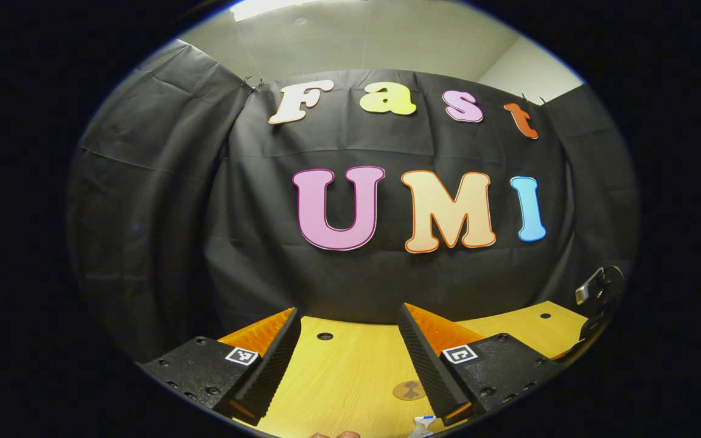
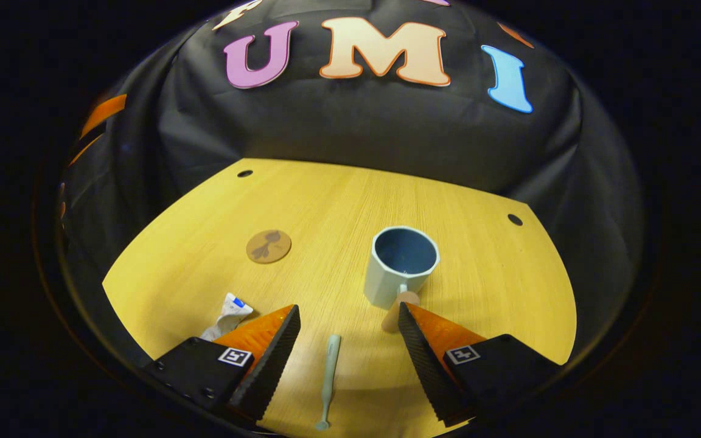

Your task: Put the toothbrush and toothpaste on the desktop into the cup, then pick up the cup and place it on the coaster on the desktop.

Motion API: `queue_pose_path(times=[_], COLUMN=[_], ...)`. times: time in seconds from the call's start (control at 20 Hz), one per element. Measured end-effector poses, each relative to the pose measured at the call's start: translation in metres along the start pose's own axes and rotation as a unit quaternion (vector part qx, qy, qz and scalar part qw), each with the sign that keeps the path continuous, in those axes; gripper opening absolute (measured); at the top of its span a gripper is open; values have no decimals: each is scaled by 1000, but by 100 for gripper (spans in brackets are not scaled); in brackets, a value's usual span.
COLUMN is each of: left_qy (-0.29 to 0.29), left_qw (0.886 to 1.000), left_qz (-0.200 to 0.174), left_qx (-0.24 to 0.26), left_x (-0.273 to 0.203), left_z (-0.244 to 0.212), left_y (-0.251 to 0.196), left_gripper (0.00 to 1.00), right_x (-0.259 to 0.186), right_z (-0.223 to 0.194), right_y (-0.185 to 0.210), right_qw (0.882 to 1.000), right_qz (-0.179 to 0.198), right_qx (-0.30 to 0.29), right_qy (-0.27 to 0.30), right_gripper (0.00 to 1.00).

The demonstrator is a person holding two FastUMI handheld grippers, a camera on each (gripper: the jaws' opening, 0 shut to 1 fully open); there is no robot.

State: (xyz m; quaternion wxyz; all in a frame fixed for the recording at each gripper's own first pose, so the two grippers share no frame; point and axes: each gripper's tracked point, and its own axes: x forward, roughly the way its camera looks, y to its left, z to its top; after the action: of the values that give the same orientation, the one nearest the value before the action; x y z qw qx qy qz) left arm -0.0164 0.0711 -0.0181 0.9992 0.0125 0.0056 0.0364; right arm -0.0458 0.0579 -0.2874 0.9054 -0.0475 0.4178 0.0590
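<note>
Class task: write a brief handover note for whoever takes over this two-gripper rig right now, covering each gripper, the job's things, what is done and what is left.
Left gripper: open, holding nothing, above the desktop.
Right gripper: open, holding nothing, with the toothbrush lying flat on the desktop between its fingers.
Toothpaste: lying at the near left.
Cup: upright, with nothing in it, on bare desktop.
Coaster: bare, left of the cup.
Done: nothing.
Left: toothbrush and toothpaste into the cup, then the cup onto the coaster.
</note>
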Motion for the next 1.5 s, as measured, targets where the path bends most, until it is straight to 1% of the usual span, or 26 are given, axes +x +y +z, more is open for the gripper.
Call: queue_pose_path(times=[0.2,0.35,0.5,0.7,0.85,0.95,1.05,1.1,1.2,1.25,1.3,1.35,1.4,1.45,1.5], left_qy=[8,12,15,18,17,16,19,20,26,30,33,33,35,37,39], left_qw=[1000,1000,1000,1000,999,999,999,999,999,999,999,999,999,998,998], left_qz=[3,5,6,0,-3,-4,-7,-7,-10,-11,-13,-15,-18,-23,-26], left_qx=[-2,6,10,21,28,30,34,35,37,37,36,34,34,35,37], left_x=[0,0,2,0,-2,-1,-1,-1,0,1,2,3,4,5,5], left_z=[-5,-8,-10,-9,-10,-10,-11,-12,-16,-20,-21,-23,-24,-27,-28], left_y=[2,5,5,4,3,3,3,2,2,1,-2,-7,-10,-12,-15], left_gripper=[93,93,94,93,94,94,93,93,93,93,93,94,94,93,94], right_x=[13,21,27,33,35,36,35,34,34,34,34,35,33,37,34], right_z=[-40,-51,-66,-73,-84,-82,-83,-83,-83,-82,-84,-84,-81,-87,-84], right_y=[6,7,11,9,12,11,12,13,14,15,16,15,16,17,17], right_qw=[996,994,990,986,981,981,980,979,977,977,976,975,974,973,973], right_qz=[7,9,16,12,25,27,31,33,38,39,40,42,49,47,50], right_qx=[-14,-24,-24,-18,-12,-8,-12,-14,-17,-13,-11,-13,-12,1,-3], right_qy=[82,105,140,164,194,194,197,200,208,210,214,218,219,225,224], right_gripper=[99,100,100,100,99,93,92,89,75,63,45,32,32,21,11])
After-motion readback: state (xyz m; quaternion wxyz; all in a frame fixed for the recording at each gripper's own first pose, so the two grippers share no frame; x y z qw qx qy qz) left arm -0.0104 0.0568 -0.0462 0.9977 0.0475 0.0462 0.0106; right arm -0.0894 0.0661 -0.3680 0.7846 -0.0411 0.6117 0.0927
